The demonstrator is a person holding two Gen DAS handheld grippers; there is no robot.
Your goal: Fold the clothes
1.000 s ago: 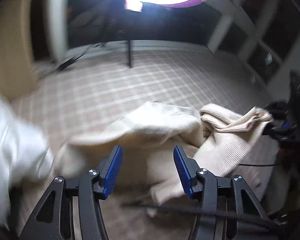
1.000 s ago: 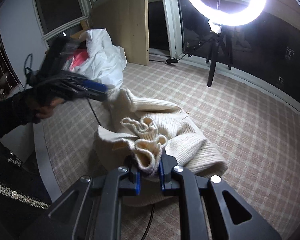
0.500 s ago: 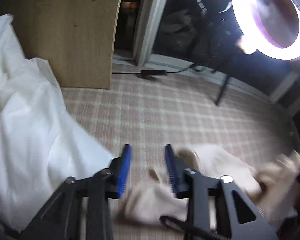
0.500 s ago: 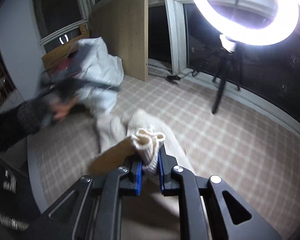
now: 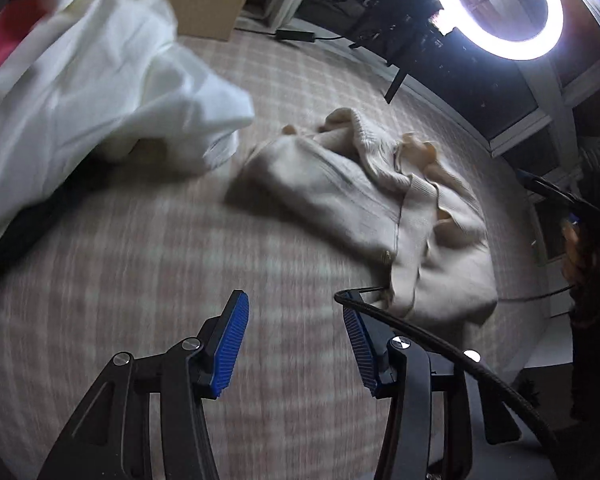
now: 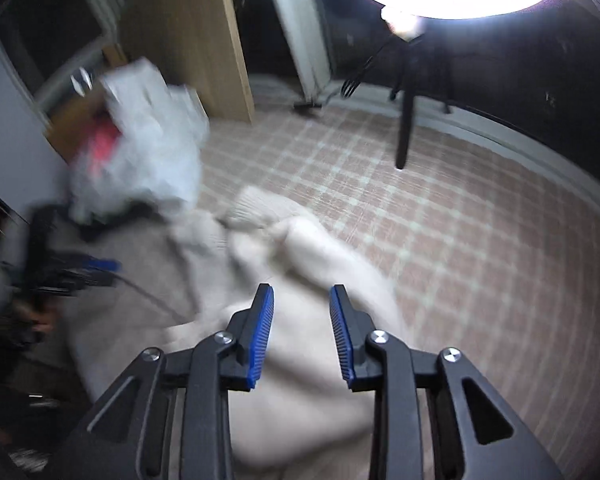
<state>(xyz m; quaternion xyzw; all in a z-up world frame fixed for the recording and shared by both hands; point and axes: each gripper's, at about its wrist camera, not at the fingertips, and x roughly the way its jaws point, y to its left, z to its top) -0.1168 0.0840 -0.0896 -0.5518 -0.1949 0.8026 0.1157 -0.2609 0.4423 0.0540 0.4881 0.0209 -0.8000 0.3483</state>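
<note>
Cream sweater lies crumpled on the checked carpet, just beside a white bag and in front of the ring light stand. Left gripper hangs over bare carpet short of the sweater's near hem; jaws roughly half apart and opening, nothing between them. A black cable crosses its right finger. Right gripper sits above the sweater; jaws opening, a moderate gap, pads clear of the knit, nothing gripped. Both views blurred
</note>
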